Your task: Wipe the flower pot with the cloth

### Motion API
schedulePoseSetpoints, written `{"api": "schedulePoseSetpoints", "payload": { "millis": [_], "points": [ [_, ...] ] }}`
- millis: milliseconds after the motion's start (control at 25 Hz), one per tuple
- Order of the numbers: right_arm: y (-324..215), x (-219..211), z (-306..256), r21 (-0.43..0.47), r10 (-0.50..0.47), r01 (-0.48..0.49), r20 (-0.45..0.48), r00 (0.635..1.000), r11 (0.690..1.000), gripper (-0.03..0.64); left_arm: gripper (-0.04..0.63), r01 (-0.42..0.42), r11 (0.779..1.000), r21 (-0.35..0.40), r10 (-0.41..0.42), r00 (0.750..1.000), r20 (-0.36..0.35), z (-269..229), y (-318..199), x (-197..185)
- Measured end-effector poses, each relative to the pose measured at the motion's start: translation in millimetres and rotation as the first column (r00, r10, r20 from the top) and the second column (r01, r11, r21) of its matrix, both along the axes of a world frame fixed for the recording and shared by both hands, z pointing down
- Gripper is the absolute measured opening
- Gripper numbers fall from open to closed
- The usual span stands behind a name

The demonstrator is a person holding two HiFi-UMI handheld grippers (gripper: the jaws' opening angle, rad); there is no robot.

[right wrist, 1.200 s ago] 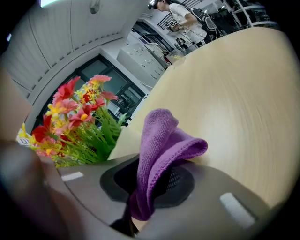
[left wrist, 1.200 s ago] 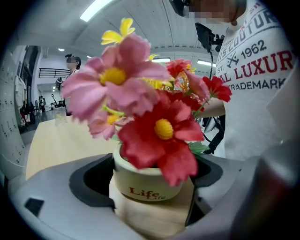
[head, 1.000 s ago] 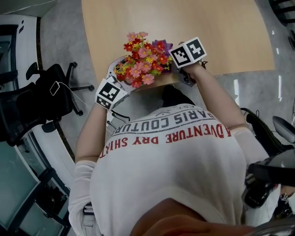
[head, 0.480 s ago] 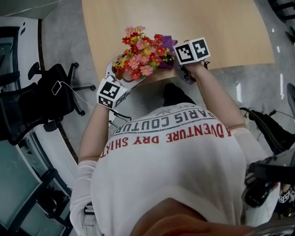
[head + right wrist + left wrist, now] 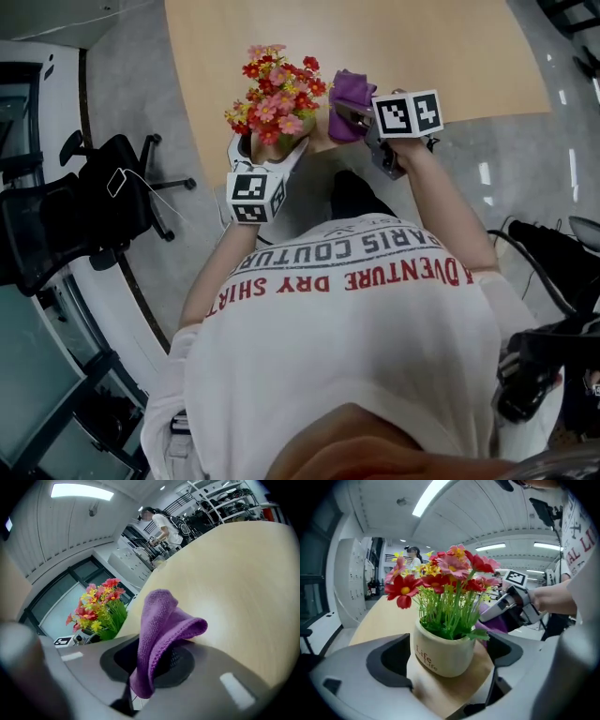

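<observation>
Flower pot [image 5: 440, 656] sits clamped in jaws of left gripper [image 5: 450, 641]; right gripper [image 5: 151, 663] pinches cloth [image 5: 161, 620].

Bright overhead strip lights [image 5: 436, 496]; fisheye warp and dark, blurred edges.

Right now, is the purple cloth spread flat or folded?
Folded: the cloth stands doubled over, pinched in the jaws of the right gripper.

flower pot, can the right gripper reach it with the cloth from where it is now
Probably yes. The right gripper holds the purple cloth just beside the flower pot, which the left gripper clamps; nothing stands between them.
</observation>
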State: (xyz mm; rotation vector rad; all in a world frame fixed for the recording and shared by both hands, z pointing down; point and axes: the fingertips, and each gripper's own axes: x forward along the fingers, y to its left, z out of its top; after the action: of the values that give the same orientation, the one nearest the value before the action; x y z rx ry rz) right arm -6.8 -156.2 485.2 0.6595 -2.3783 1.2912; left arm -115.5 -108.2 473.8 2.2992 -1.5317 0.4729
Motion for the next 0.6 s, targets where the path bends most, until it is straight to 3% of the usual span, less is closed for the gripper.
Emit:
{"api": "schedulePoseSetpoints", "payload": {
  "millis": [280, 600],
  "points": [
    [15.2, 18.0, 1.1, 0.008, 0.031, -0.031, 0.01, 0.999, 0.999, 0.035, 0.494, 0.235, 0.972, -0.008, -0.234, 0.971, 0.041, 2.8, -10.2, 3.8],
    [24.5, 25.0, -4.9, 0.016, 0.048, -0.049, 0.028, 0.998, 0.999, 0.035, 0.492, 0.318, 0.948, -0.019, -0.317, 0.947, 0.06, 4.8, -13.1, 8.1]
  ]
}}
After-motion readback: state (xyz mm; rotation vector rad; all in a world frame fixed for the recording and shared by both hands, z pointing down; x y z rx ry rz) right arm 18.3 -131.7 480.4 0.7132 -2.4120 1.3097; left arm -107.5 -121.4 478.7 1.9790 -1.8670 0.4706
